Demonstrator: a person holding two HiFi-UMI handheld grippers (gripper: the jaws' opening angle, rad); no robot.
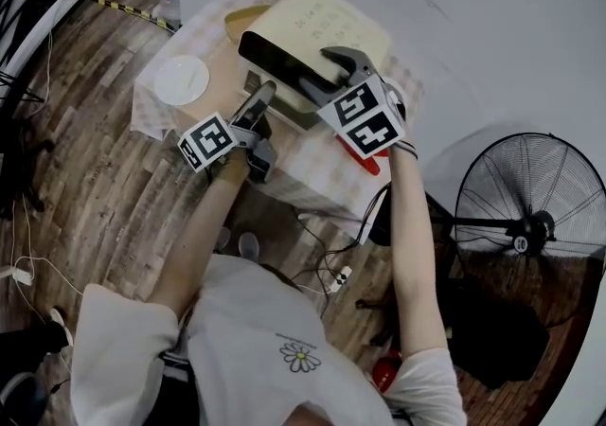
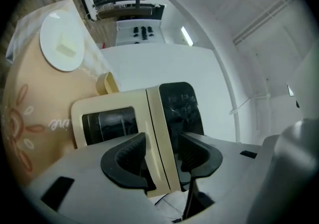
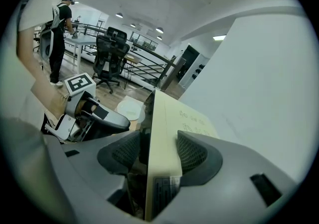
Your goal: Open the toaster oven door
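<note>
1. The left tongs (image 2: 162,143) stand spread wide, with one jaw on each side of a cream bar (image 2: 158,113) that runs across the front of the toaster oven (image 1: 322,26). The pads do not press on it.
2. The right tongs (image 3: 159,143) pinch a cream edge at the oven's right front corner, with dark glass on one side and the cream top on the other. This looks like a hold to steady the oven.
3. Beside the bar sit a framed window (image 2: 109,123) and a glossy dark panel (image 2: 182,103). Both look flush with the body, and I can make out nothing swung outward.
4. The oven stands toward the far edge of the desk (image 2: 35,88), close to the white wall (image 1: 492,26). A white plate (image 1: 182,80) lies near the desk's left edge, apart from the oven.
5. My reading is that the door is still shut. The approach looks done and the oven is braced.
6. What is left: the left tongs must close on the bar, which I take for the handle, and swing the door open while the right tongs keep the oven from sliding.
</note>
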